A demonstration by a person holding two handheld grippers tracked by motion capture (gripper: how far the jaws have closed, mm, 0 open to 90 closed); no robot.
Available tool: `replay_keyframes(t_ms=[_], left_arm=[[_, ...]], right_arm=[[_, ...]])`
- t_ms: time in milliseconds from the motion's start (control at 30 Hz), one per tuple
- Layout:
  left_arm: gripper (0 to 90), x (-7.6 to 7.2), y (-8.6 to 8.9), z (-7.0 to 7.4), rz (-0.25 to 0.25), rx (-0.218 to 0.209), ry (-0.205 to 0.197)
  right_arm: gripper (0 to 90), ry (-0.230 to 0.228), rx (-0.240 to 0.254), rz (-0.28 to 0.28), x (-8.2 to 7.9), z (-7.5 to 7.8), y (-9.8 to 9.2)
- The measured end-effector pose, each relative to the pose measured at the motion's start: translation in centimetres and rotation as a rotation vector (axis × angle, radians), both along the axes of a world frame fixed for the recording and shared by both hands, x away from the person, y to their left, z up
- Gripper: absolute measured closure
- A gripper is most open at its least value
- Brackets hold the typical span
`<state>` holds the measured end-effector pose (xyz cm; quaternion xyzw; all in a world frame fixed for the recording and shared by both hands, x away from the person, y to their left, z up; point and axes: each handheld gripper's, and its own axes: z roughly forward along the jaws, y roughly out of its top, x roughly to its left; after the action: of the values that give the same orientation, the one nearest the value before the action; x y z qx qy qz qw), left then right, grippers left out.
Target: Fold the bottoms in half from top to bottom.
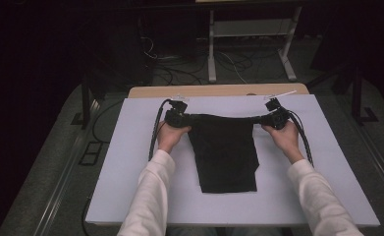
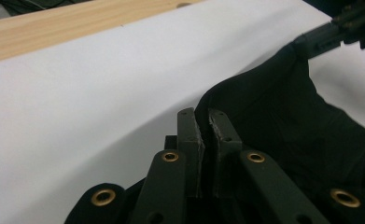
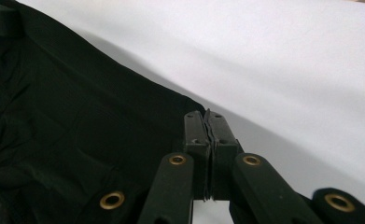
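A black cloth garment [image 1: 224, 152] hangs and lies on the white board [image 1: 130, 147], stretched between both grippers along its far edge. My left gripper [image 1: 182, 117] is shut on the cloth's left corner; in the left gripper view the hem [image 2: 217, 93] runs into the closed jaws of my left gripper [image 2: 202, 114]. My right gripper [image 1: 269, 119] is shut on the right corner; in the right gripper view the cloth [image 3: 77, 126] ends at the pinched jaws of my right gripper [image 3: 207, 115]. The other gripper [image 2: 329, 35] shows far off in the left gripper view.
The board rests on a wooden table [image 1: 219, 90] whose far edge shows. Beyond it are a white frame's legs [image 1: 211, 54] and cables on the floor [image 1: 179, 69]. White sleeves [image 1: 150, 196] come in from the bottom.
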<state>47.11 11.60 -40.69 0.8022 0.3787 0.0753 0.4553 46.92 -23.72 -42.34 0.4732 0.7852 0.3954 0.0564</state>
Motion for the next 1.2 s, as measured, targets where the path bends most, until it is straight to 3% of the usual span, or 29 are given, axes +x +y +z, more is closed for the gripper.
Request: replay_keyframes(t_ms=[200,433,633,800,1067,1200], left_arm=[[83.8,1.1,0.3,-0.4,0.033,-0.019,-0.010],[83.8,1.9,0.2,-1.8,0.083,0.010,-0.059],[82.9,2.5,0.1,-2.6,0.128,-0.005,-0.072],[80.6,2.6,0.2,-3.1,0.120,-0.026,-0.047],[63.8,2.0,-0.1,-2.9,0.091,-0.018,-0.049],[53.0,1.7,0.2,-2.5,0.098,-0.016,-0.018]], right_arm=[[87.6,-0.016,0.019,-0.022,0.9,0.0,0.1],[87.7,-0.061,0.027,-0.043,1.7,-0.9,0.6],[87.5,-0.039,0.034,-0.058,2.6,-1.6,1.0],[87.5,-0.023,0.035,-0.046,2.9,-2.0,1.0],[86.6,0.003,0.059,-0.021,2.8,-2.2,1.0],[80.7,0.011,0.059,-0.005,2.6,-2.1,1.1]])
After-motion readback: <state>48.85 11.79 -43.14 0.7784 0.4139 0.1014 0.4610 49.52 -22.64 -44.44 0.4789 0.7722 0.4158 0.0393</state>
